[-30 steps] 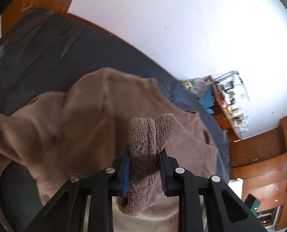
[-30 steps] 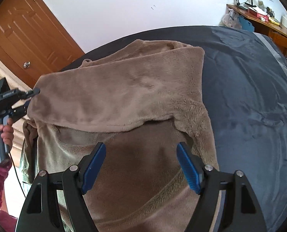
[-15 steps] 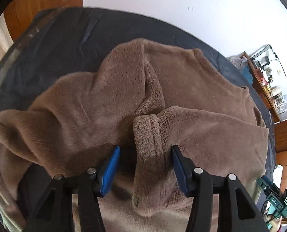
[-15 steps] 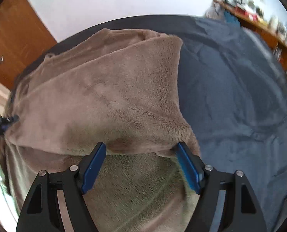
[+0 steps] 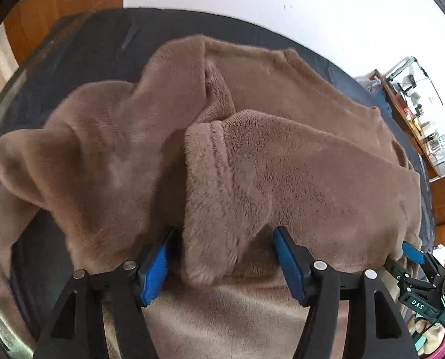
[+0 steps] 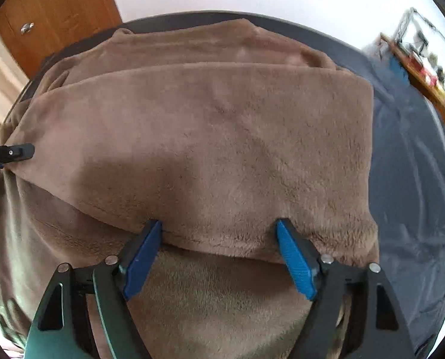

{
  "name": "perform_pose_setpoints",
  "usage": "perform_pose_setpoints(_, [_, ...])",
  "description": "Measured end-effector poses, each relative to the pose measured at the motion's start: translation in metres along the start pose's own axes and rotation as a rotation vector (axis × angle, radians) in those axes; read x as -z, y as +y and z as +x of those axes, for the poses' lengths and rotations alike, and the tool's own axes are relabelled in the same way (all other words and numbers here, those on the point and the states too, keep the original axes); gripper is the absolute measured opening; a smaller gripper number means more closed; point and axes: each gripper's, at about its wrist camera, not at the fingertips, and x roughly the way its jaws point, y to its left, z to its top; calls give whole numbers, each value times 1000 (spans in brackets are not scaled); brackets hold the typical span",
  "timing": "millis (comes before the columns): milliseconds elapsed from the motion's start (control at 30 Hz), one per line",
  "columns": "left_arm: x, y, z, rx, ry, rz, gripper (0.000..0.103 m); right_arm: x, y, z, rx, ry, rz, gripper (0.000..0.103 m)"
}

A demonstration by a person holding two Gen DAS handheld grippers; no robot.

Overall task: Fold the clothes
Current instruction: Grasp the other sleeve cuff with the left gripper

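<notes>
Garment (image 5: pixel 282 164): brown plush top, spread on a dark sheet (image 5: pixel 81 48) and filling the centre of both views. One layer is folded across the body; its lower edge runs along the bottom third of the right wrist view (image 6: pixel 210 149).

Cuff (image 5: pixel 204 155): ribbed sleeve end, centre of the left wrist view, lying loose on the fold.

Left gripper (image 5: pixel 222 257): jaws apart, having just been opening. The sleeve end lies between them, no pad pressing it. Released, by the look of it.

Right gripper (image 6: pixel 222 254): jaws wide apart, straddling the fold's edge, clamped on nothing. The tips seem to touch the pile, but the fisheye makes that hard to call.

Risks:
- Sleeve sits bunched and humped at centre left; left so, it would give a lumpy, crooked fold.
- Plush pile may catch on a ribbed pad as a gripper lifts away, dragging the laid layer out of line.
- Fabric hangs off the sheet at the lower left edge; its weight could pull the garment askew.

Writing: "DAS" on the green-black tool body at the lower right of the left wrist view; nothing else legible. No garment label in view.
</notes>
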Motion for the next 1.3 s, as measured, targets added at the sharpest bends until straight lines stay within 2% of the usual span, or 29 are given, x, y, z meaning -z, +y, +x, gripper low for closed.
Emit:
perform_pose_setpoints(167, [18, 18, -41, 58, -80, -69, 67, 4, 0, -27, -22, -61, -6, 82])
perform_pose_setpoints(300, [52, 47, -67, 88, -89, -181, 67, 14, 6, -47, -49, -82, -21, 82])
perform_pose_setpoints(433, [93, 81, -87, 59, -102, -307, 67, 32, 15, -57, -83, -76, -52, 82])
perform_pose_setpoints(667, [175, 170, -131, -12, -162, -631, 67, 54, 30, -62, -145, -47, -80, 82])
perform_pose_setpoints(733, [193, 188, -140, -42, -172, -690, 67, 58, 34, -63, -157, -46, -91, 82])
perform_pose_setpoints(833, [212, 213, -150, -29, -207, -781, 67, 63, 39, -67, -174, -50, -113, 82])
perform_pose_setpoints(933, [223, 238, -151, 36, -232, -886, 67, 65, 42, -70, -183, -54, -133, 82])
perform_pose_setpoints(1033, [223, 248, -147, 51, -234, -947, 67, 68, 44, -73, -186, -57, -152, 82])
perform_pose_setpoints(1067, [222, 250, -146, 36, -225, -953, 67, 69, 44, -74, -187, -58, -155, 82])
perform_pose_setpoints(1200, [213, 256, -143, 73, -234, -957, 67, 73, 37, -78, -180, -59, -145, 82])
perform_pose_setpoints(1300, [206, 259, -134, 120, -238, -998, 67, 76, 31, -78, -171, -56, -131, 82])
